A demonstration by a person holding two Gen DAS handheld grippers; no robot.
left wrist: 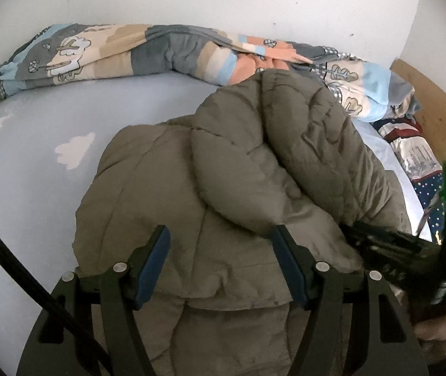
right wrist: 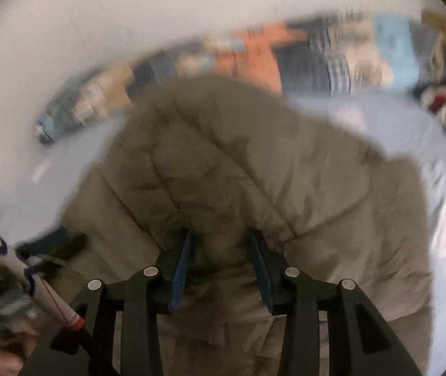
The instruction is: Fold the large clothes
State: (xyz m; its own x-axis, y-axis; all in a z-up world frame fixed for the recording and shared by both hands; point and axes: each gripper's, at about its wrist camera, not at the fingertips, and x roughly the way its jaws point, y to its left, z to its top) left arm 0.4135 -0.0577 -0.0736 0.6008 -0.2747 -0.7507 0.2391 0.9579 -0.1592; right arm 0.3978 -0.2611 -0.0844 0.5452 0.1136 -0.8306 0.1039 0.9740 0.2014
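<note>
Olive quilted jacket (left wrist: 223, 188) on pale-blue sheet (left wrist: 34, 163), no readable labels

No text, label, brand or number can be read on the olive puffer jacket (left wrist: 223, 188), the patterned quilt (left wrist: 113, 53) or the cloud-print bedsheet (left wrist: 34, 156)

One olive padded jacket (left wrist: 229, 194), one patterned quilt (left wrist: 166, 50) rolled along the wall, one starred pillow (left wrist: 417, 156), two hand-held grippers, one bed (left wrist: 28, 163).
</note>
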